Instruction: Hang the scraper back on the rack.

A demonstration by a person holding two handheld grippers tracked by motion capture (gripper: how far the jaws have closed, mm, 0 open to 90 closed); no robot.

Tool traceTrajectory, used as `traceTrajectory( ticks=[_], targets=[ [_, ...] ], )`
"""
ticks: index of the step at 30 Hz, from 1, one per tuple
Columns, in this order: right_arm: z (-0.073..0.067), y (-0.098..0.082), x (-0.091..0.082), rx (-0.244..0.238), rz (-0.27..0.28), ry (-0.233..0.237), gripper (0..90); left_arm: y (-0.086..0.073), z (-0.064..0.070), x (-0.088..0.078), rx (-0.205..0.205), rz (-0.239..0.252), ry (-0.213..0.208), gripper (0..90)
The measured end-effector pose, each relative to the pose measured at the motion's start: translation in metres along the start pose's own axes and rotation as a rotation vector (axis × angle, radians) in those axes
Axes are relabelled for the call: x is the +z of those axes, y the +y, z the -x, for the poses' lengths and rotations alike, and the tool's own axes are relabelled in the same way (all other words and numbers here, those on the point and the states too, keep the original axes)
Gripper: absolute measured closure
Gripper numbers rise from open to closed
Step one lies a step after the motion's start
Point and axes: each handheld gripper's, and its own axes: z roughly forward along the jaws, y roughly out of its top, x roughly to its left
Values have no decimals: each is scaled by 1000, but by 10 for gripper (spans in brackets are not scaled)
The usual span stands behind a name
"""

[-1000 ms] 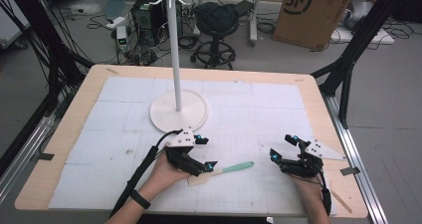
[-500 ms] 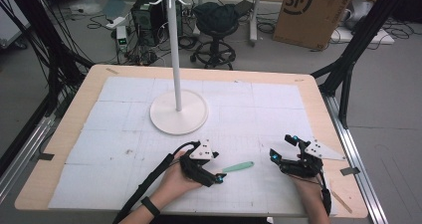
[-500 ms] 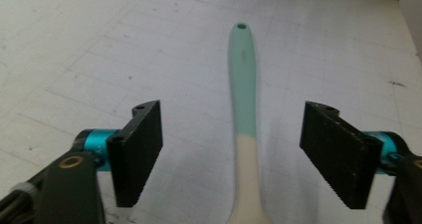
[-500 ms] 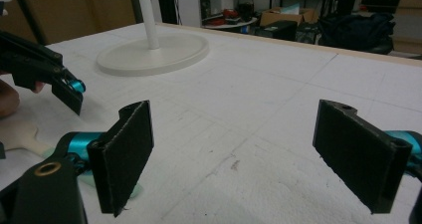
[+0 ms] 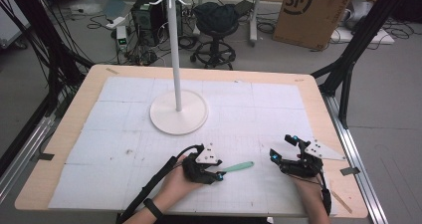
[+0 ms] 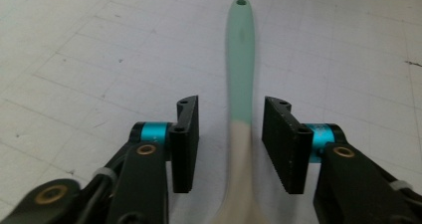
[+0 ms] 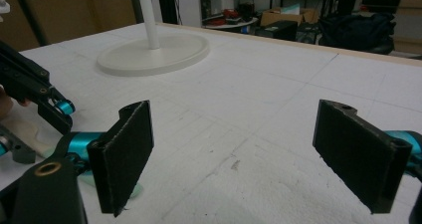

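1. Now my left claw (image 6: 231,144) straddles the spatula (image 5: 238,167), which lies flat on the worktop (image 5: 318,104) near its front edge, mint handle pointing right and the pale blade end under my hand.
2. Change: a second ago this claw sat further left, over the blade; it has since slid right along the tool and dropped lower, so that in the left claw view the handle runs up between the two black pads where cream meets mint.
3. Its jaws have just been closing from wide. A gap shows on each side of the handle, so they bracket it without pinching yet: half-spread, not gripping.
4. Meaning, as I judge it: the pick-up is at the grasp step. A little more closing should seat the pads on the narrow neck. The white hook stand (image 5: 177,109) waits further back on the worktop, and the hole at the handle tip suggests hanging comes later.
5. Pose: left forearm enters from the near edge, claw low and nearly level, pointing right along the handle.
6. My right claw (image 5: 283,148) rests at the near right, unchanged, jaws spread wide with nothing between them, facing left toward the stand's base.
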Motion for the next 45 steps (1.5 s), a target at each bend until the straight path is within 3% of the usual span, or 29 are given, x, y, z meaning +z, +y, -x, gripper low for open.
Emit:
traceTrajectory(
  ticks=[5,11,21,28,34,45],
  targets=[
    [0,0,0,2,0,0,153,0,7,0,29,0,5,714],
    [0,0,0,0,1,-1,153,-1,8,0,-6,0,14,795],
    [0,0,0,5,-1,1,153,-2,5,-2,-35,11,-2,806],
    [0,0,0,11,0,3,153,-4,1,-13,-48,62,-1,807],
    [1,0,0,7,3,2,153,-3,-13,-48,-103,146,14,807],
    [1,0,0,7,4,-1,155,-4,-51,-144,-199,282,111,807]
  ],
)
